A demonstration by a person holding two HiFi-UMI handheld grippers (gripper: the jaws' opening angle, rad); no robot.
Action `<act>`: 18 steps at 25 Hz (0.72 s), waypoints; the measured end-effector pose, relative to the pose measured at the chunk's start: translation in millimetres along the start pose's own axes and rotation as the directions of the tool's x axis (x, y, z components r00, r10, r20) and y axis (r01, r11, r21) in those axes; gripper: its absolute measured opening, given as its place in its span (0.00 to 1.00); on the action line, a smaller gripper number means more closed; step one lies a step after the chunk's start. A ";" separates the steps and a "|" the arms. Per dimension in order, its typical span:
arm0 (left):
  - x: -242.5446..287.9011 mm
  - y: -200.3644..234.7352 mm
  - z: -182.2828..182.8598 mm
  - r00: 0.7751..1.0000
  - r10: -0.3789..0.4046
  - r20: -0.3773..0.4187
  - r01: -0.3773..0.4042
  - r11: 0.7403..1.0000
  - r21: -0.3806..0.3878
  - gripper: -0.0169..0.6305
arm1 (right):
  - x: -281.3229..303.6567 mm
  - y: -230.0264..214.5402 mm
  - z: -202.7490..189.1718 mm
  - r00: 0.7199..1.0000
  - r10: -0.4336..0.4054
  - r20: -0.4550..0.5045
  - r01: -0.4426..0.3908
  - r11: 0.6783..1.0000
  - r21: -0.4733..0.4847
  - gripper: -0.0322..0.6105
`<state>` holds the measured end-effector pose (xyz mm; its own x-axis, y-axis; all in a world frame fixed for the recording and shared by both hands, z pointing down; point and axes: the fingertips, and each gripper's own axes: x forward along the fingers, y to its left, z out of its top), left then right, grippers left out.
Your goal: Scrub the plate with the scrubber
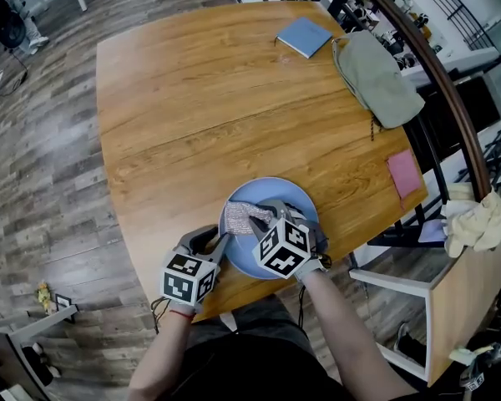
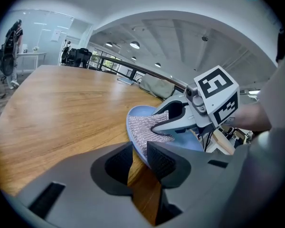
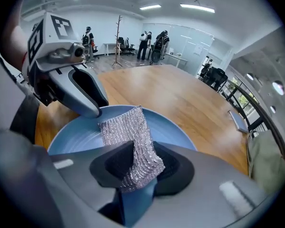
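Pale-blue round plate sits on the wooden surface, right at the near edge

- Left claw: closed on the plate's near-left rim, with the rim running between the pads. It looks to be there to steady the plate
- Right claw: clamped on one end of the silvery knitted mesh scrubber. The free end lies flat on the plate's floor just ahead of this claw's tips and close to the left claw

Progress, as a judgement:
- Done: plate pinned, scrubber gripped and laid on the plate
- The scrubbing itself looks barely started or only partly done
- The pictures show no suds, water or dirt, so nothing marks any part as already scrubbed
- Left to do: strokes across the bare blue area to the right of and beyond the right claw, and around the rim

Containers:
- The plate holds only the scrubber
- A grey-green cloth bag lies well beyond both claws at the far right edge, its contents unseen
- A blue square notebook lies just beside the bag
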<state>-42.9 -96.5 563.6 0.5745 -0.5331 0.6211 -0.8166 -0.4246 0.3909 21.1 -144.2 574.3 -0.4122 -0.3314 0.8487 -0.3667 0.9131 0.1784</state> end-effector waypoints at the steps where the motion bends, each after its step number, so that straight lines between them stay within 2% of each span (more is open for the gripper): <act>1: -0.1 -0.1 0.1 1.000 0.005 -0.002 -0.005 1.000 0.002 0.16 | 0.3 -4.6 -0.1 1.000 -0.018 0.000 0.018 1.000 -0.010 0.25; 9: 0.6 -0.6 0.4 1.000 0.027 -0.007 -0.027 1.000 -0.003 0.16 | 3.9 -43.1 -4.6 0.988 -0.152 -0.009 0.149 0.981 -0.121 0.24; 15: 0.9 0.3 -0.6 0.999 0.043 -0.004 -0.043 0.999 -0.009 0.15 | -4.1 -67.3 -28.4 0.976 -0.214 -0.045 0.211 0.975 -0.069 0.24; 18: -0.2 1.3 -0.3 0.999 0.052 -0.002 -0.052 0.999 -0.012 0.15 | -13.0 -72.8 -43.0 0.969 -0.238 -0.061 0.239 0.971 -0.004 0.24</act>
<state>-44.1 -96.8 564.2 0.5310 -0.5532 0.6418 -0.8461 -0.3874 0.3661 89.0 -196.1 571.6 -0.2609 -0.5242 0.8106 -0.4511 0.8086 0.3777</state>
